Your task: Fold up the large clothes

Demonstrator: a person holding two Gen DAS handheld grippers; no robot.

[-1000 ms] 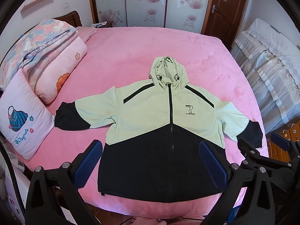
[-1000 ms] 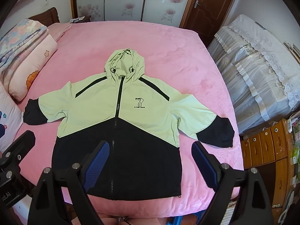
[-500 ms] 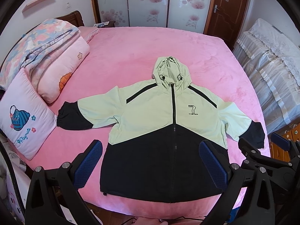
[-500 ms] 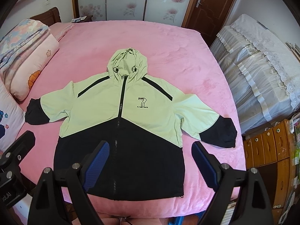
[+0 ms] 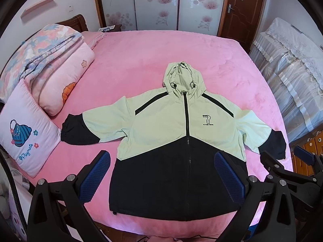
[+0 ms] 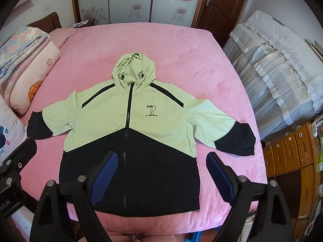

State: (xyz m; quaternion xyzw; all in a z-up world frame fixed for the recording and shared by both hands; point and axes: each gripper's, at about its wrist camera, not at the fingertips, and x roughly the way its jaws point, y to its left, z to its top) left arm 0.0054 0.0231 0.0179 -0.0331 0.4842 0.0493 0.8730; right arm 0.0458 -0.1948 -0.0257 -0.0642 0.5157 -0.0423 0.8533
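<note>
A hooded jacket (image 5: 171, 129), pale green on top and black below, lies flat and face up on the pink bed (image 5: 151, 60), zipped, sleeves spread, hood pointing away. It also shows in the right wrist view (image 6: 113, 121). My left gripper (image 5: 161, 177) is open and empty, held above the jacket's black lower half. My right gripper (image 6: 161, 177) is open and empty, above the black hem on the jacket's right side. The right gripper's body shows at the right edge of the left wrist view (image 5: 290, 177).
Folded quilts (image 5: 50, 64) and a pink pillow (image 5: 22, 135) lie along the bed's left side. A lace-covered piece of furniture (image 6: 282, 64) and a wooden drawer chest (image 6: 292, 155) stand right of the bed. A wardrobe (image 5: 157, 4) and a door (image 5: 242, 8) are behind.
Both grippers have moved slightly forward and up over the bed, so the jacket sits a little lower in view. The jacket has not moved and both grippers stay open.
</note>
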